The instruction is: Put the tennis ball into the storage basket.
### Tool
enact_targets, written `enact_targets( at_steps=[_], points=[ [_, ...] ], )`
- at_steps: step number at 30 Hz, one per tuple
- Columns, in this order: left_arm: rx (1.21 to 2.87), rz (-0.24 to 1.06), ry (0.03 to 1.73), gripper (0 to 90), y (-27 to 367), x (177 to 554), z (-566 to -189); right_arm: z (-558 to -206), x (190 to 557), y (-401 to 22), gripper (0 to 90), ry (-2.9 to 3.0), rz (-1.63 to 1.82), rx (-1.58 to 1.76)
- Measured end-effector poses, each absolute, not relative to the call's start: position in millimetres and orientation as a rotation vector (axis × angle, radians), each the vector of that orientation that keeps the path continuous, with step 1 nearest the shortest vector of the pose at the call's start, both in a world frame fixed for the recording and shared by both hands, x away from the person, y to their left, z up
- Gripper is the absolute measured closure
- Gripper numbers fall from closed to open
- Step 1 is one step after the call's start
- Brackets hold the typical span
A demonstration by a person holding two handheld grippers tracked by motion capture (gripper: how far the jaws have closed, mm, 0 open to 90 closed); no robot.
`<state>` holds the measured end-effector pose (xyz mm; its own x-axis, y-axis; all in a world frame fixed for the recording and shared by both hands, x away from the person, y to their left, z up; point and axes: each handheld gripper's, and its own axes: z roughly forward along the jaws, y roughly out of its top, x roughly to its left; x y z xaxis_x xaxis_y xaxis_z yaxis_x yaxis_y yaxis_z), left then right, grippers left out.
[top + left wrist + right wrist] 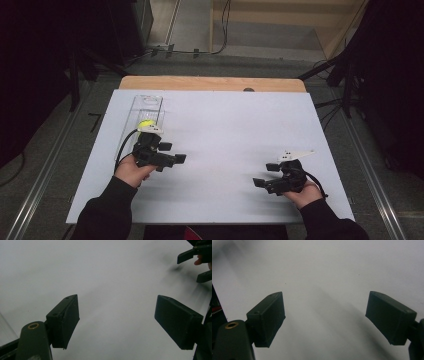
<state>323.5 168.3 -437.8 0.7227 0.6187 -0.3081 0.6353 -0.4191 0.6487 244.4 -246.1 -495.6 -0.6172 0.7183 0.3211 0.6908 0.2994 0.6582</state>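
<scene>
Lab or studio, white-topped table (225, 125), dark stands (75, 70), floor cables (220, 30)

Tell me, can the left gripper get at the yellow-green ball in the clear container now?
Probably yes. The left gripper is open and empty, beside the clear container; the ball lies just behind that hand, but the jaws point away, so the hand must turn.

Dim all round, bright solely on the white table (230, 125), lit from above. Soft, smeared shadows beside the left gripper (172, 159) and right gripper (262, 182). Slightly soft and grainy in the high view. Hazy and washed grey in both gripper views, with blurred shadow streaks across the surface, darker at the upper corners, mild glare mid-frame. Sharp enough on the near jaws.
</scene>
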Motion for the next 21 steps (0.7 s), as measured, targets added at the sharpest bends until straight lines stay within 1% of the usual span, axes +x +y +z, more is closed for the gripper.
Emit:
enact_targets(
  at_steps=[21],
  points=[
    [2.157, 0.013, 0.880, 20.9, 175.0, 300.8, -451.5, -495.9, 244.6, -245.9, 13.8, 2.501, 1.237, 1.365]
  ],
)
